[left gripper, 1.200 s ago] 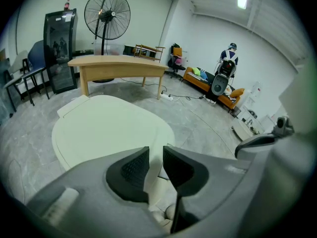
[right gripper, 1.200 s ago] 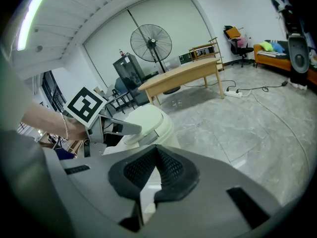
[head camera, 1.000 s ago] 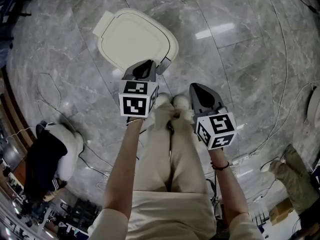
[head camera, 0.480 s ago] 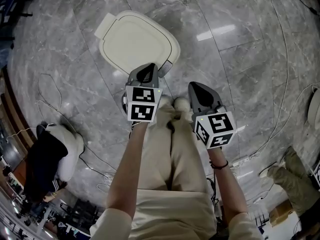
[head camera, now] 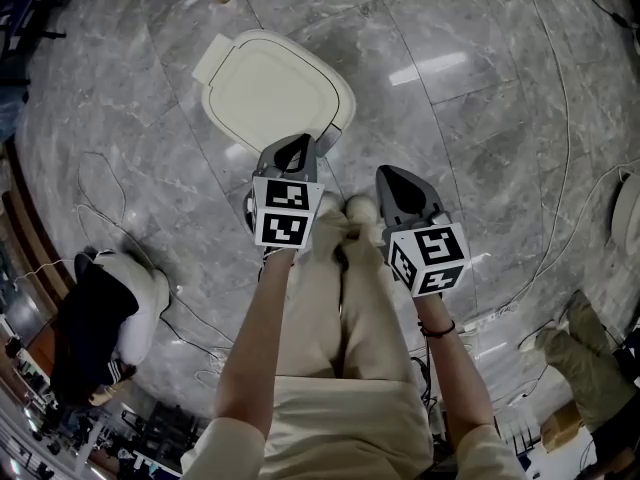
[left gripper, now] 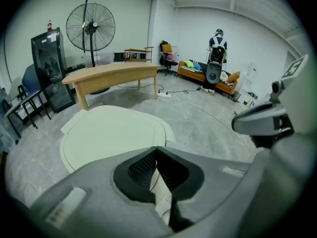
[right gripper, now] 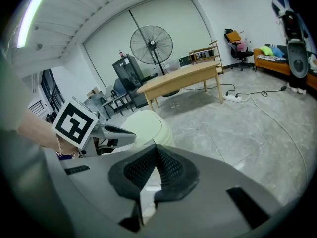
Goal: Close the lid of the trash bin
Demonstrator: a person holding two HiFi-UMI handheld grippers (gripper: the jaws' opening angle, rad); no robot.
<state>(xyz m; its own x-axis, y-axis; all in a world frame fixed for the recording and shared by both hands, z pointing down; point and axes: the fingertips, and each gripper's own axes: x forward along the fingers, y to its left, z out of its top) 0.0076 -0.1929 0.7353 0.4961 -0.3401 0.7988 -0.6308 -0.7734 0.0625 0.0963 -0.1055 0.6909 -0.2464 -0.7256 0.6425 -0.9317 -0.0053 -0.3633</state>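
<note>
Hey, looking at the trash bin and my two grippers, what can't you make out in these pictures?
- Trash bin body under the lid: head view, the lid covers it.
- Lid's near edge, and whether the left gripper touches it: head view and left gripper view, that gripper's own housing overlaps it.
- Part of the bin: right gripper view, the left gripper stands in front.
- Distant person: left gripper view, too small.

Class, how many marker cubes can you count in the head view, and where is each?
2. One marker cube sits on the left hand-held gripper, near the trash bin lid; the other on the right hand-held gripper. None appears hidden.
</note>
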